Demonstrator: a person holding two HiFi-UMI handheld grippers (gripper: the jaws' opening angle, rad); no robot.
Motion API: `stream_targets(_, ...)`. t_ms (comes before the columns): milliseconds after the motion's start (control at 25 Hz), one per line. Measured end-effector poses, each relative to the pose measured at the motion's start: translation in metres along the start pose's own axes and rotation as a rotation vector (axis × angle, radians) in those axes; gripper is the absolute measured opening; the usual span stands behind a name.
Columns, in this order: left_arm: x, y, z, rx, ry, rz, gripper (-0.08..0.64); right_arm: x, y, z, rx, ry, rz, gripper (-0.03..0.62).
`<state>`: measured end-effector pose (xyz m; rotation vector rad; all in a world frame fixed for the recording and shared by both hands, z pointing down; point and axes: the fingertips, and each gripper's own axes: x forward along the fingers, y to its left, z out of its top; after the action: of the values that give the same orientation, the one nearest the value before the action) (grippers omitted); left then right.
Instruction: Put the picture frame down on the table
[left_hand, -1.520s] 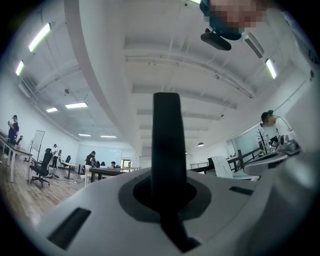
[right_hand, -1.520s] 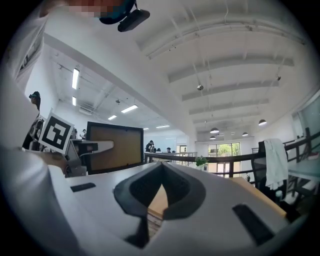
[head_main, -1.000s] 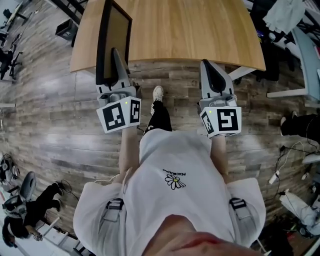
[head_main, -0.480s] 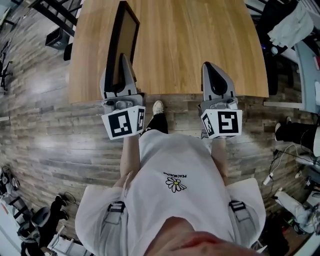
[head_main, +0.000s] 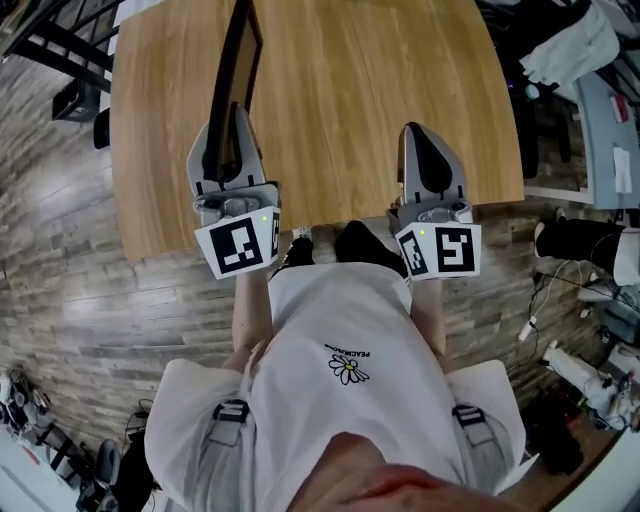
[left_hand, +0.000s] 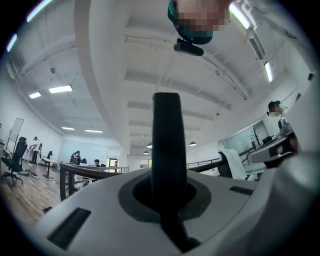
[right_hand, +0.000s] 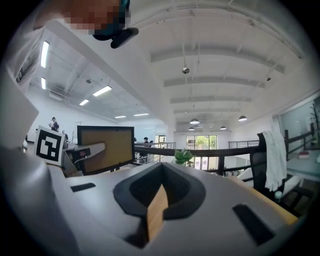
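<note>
The picture frame (head_main: 238, 70), black-edged with a brown board back, stands upright and edge-on over the wooden table (head_main: 350, 90). My left gripper (head_main: 232, 130) is shut on its lower edge. In the left gripper view the frame's black edge (left_hand: 166, 140) rises straight up between the jaws. From the right gripper view I see the frame's brown back (right_hand: 107, 147) with the left gripper (right_hand: 80, 152) clamped on it. My right gripper (head_main: 425, 140) hovers over the table's near right part, shut with nothing in it. Only a sliver of table (right_hand: 157, 212) shows through its jaws.
The table's near edge (head_main: 330, 225) runs just under both marker cubes. Desks, cables and clutter (head_main: 590, 120) crowd the floor on the right, and a dark rack (head_main: 50, 40) stands at the far left. A small green plant (right_hand: 182, 156) and a railing lie beyond the table.
The person has stepped up to the table. Both grippers moved forward from over the floor to over the tabletop, the left one carrying the upright frame with it.
</note>
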<state>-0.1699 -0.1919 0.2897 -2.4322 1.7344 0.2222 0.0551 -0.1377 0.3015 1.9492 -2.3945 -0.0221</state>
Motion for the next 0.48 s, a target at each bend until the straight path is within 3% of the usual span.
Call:
stream_targets(160, 0.013, -0.026, -0.007, -0.037, 0.005, -0.005, 0.023, 0.007, -0.036, -0.011, 0.02, 0.008, -0.017, 0.009)
stream_targets(320, 0.019, -0.036, 0.005, 0.053, -0.009, 0.037, 0.023, 0.028, -0.031, -0.007, -0.041, -0.019, 0.063, 0.009)
stream_targets(480, 0.022, -0.032, 0.013, 0.053, -0.013, 0.094, 0.023, 0.04, -0.025, 0.007, -0.088, -0.058, 0.138, 0.009)
